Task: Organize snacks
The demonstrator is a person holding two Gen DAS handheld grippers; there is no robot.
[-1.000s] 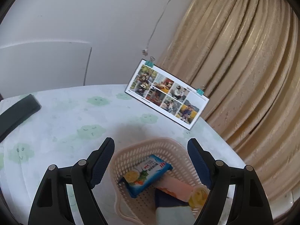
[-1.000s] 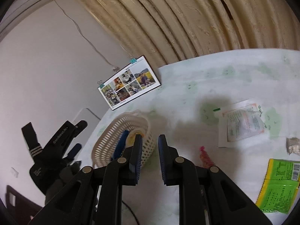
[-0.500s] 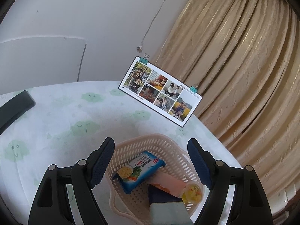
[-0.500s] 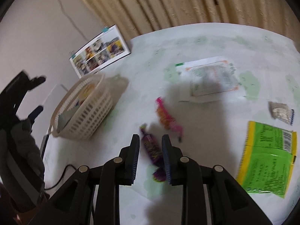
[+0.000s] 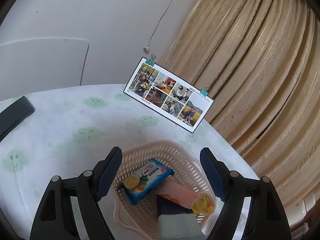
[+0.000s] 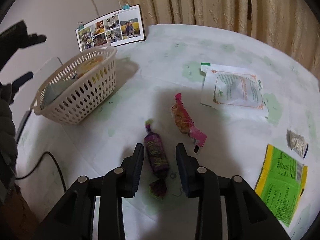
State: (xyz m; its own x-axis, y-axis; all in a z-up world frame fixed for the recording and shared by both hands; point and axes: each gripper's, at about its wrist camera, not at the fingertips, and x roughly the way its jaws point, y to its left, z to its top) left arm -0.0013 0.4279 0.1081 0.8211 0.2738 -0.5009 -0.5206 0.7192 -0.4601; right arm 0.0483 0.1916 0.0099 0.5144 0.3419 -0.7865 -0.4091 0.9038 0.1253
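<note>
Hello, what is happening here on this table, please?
A person is sorting snacks into a basket with two handheld grippers. The right gripper is open around a purple candy lying on the table, not yet gripped. The left gripper hovers open above the basket, which already holds several packets.

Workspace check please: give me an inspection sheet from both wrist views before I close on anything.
Surface: table under a pale cloth with green cloud prints.
Job's things: basket already holds several packets; purple candy, pink snack, white packet, green packet and small silver sachet lie loose on the cloth.
Clutter: photo card propped up behind the basket.
Grippers: left gripper open above the basket; right gripper open, straddling the purple candy.
Cables: black cable near the table edge; white cord hanging on the wall.
Surroundings: beige curtain, white wall.
</note>
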